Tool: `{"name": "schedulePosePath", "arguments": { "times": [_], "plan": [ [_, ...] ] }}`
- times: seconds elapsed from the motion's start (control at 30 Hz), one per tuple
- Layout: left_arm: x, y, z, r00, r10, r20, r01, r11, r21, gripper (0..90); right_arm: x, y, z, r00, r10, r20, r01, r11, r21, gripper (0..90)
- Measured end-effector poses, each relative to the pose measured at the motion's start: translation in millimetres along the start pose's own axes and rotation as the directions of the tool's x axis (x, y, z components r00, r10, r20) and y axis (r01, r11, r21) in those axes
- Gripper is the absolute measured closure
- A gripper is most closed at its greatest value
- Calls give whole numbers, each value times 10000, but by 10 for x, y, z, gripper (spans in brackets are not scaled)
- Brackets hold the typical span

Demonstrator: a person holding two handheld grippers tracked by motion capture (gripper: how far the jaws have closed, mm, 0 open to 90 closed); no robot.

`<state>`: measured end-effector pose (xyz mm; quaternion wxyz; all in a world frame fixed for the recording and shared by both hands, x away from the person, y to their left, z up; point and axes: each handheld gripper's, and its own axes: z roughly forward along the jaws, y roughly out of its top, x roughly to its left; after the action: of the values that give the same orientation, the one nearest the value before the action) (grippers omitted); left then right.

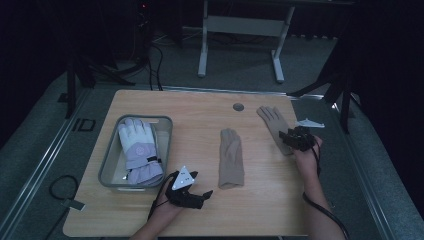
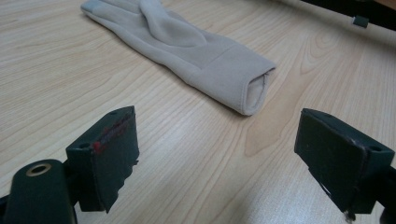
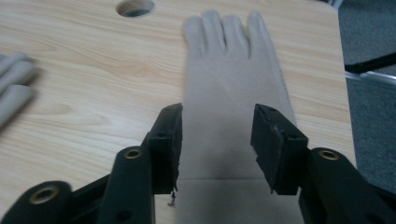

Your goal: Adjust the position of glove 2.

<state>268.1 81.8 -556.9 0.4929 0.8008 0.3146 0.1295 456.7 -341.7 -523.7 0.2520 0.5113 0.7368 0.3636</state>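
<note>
- I have my right claw [image 1: 295,138] poised over the far-right beige glove [image 3: 236,98], which lies flat near the table's [image 1: 200,115] right edge, fingers pointing away from me toward the far side.
- In the right gripper view that claw's jaws stand partly spread, one on each side of the glove's wrist end, above the cloth; nothing is pinched between them.
- The relation that counts: the glove's long axis runs almost straight along the claw's own line of sight, cuff nearest me, fingertips farthest. The jaws therefore straddle the glove across its width, so I judge a straight drop and squeeze would gather the cuff.
- My left claw [image 1: 192,192] rests near the front edge, jaws spread wide and empty.
- The second beige glove [image 2: 187,51] lies mid-table, ahead and a little right of the left claw; its open cuff faces that claw, fingers away.
- So each claw has its own glove nearer: right for the far-right one, left for the middle one.
- A grey tray [image 1: 162,145] at the left holds a padded white-and-lilac glove [image 1: 137,150], well apart from both claws.
</note>
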Motion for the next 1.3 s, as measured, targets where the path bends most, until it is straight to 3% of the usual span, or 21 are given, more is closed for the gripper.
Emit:
{"name": "schedulePosePath", "arguments": {
  "times": [0.13,0.27,0.33,0.43,0.73,0.83,0.97,1.03,1.3],
  "plan": [
    [-1,0,-1,10000,4,28,-4,10000,46,138,-43,37,90,9995,-240,212,238,9996,126,546],
    [3,-1,0,10000,-25,31,25,10000,32,138,-90,79,190,9996,-121,242,111,9992,383,539],
    [4,-3,-3,10000,-36,42,36,10000,37,138,-94,91,244,9978,-436,509,406,9975,579,522],
    [5,-4,-4,10000,-28,48,27,10000,39,138,-99,116,310,9973,-602,426,564,9947,855,519],
    [4,-4,-3,10000,-38,86,37,10000,83,138,-186,117,472,9997,-255,-8,254,9926,1192,506],
    [4,-5,-5,9999,-12,126,11,10000,75,138,-183,114,499,9998,-177,-5,176,9898,1413,561],
    [-2,-5,-2,9999,7,156,-8,10000,93,138,-148,119,492,9999,-116,44,108,9883,1524,736],
    [3,-5,-3,9999,-17,163,15,9999,105,138,-138,119,485,9998,176,52,-182,9877,1550,788],
    [7,-7,-7,9999,-82,126,81,10000,52,138,-29,112,402,9928,962,709,-1042,9875,1183,821]
  ]
}}
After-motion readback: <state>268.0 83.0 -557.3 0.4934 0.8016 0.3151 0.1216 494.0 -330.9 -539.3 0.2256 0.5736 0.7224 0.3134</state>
